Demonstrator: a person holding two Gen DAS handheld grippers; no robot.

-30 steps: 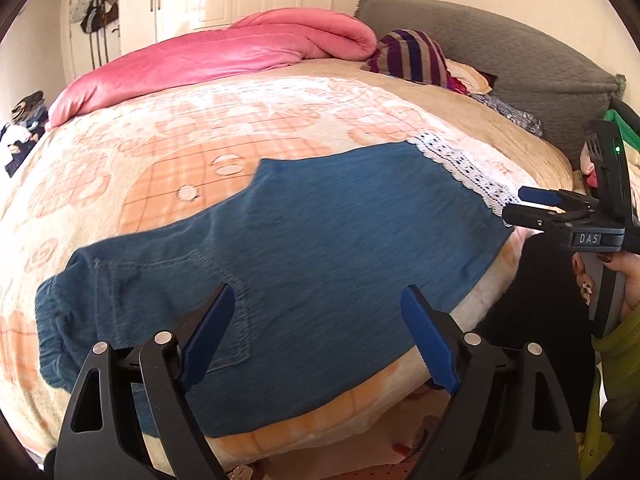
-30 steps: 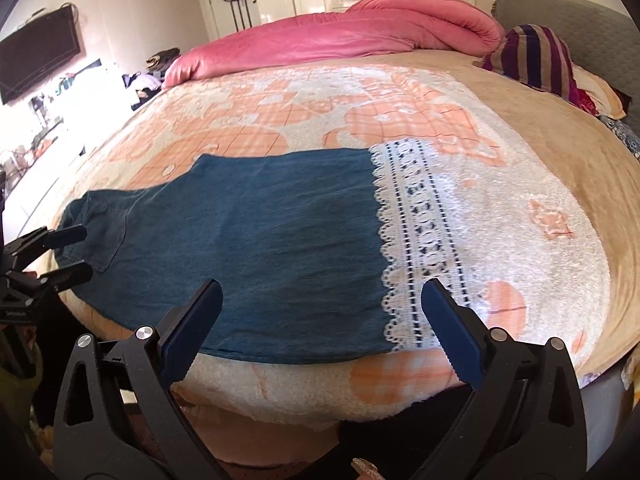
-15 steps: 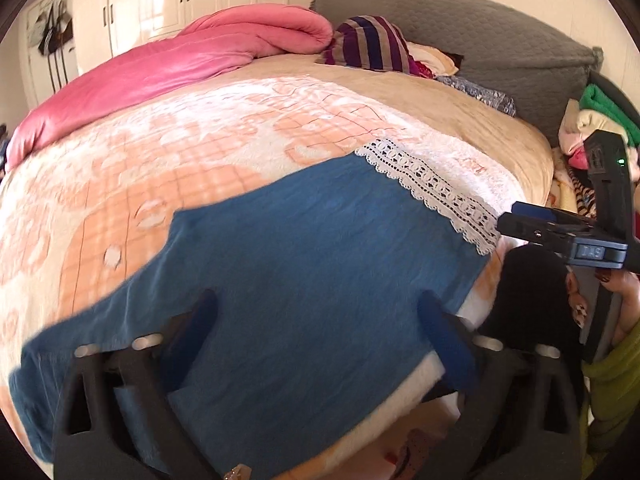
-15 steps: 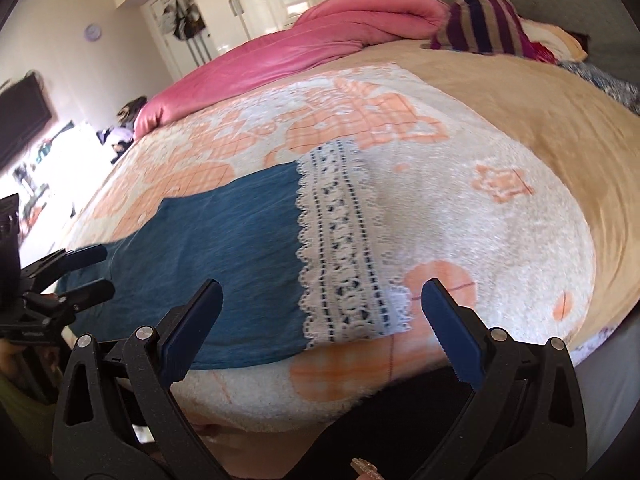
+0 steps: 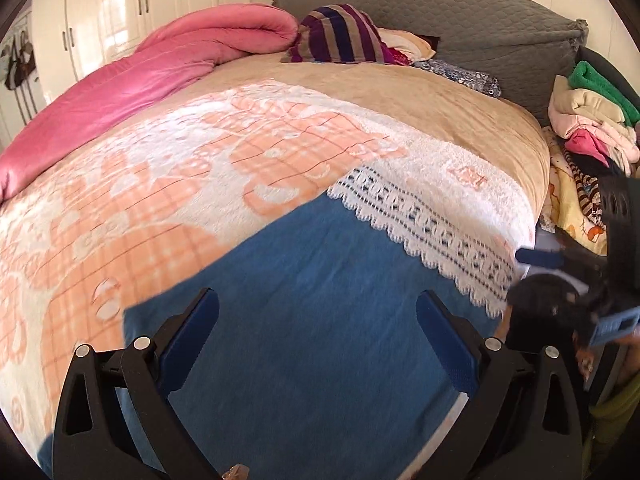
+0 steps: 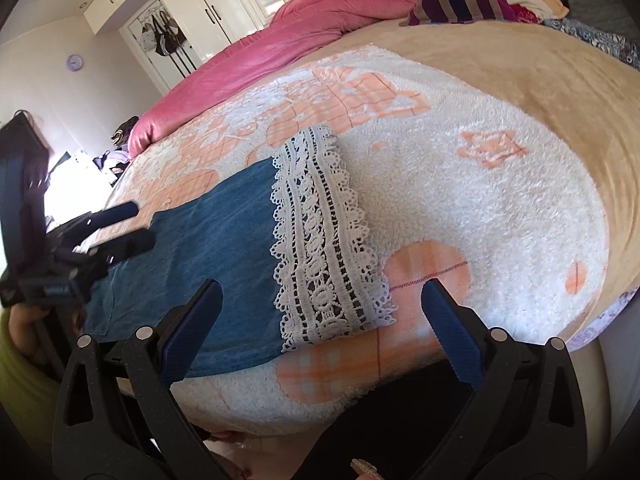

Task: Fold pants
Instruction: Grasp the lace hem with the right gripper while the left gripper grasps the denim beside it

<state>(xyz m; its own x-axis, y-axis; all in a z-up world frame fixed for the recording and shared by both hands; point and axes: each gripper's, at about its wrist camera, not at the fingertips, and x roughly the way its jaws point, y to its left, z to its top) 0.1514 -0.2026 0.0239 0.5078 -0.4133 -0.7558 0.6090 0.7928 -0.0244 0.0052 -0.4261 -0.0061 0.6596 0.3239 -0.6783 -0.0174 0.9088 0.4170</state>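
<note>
Far left, a pink duvet (image 6: 280, 44) is bunched along the far side of the bed, out of the way. The pants (image 6: 208, 256), blue denim with a white lace hem (image 6: 324, 240), lie flat near the bed's front edge on the peach-and-white blanket (image 6: 480, 184), probably spread out so the fold comes out clean. The left gripper (image 5: 318, 344) hangs over the denim with its jaws wide apart, nothing between them. Further right, the right gripper (image 6: 320, 328) hovers by the lace hem, jaws apart too, empty. Looks like both are lining up to grab the hem end.
</note>
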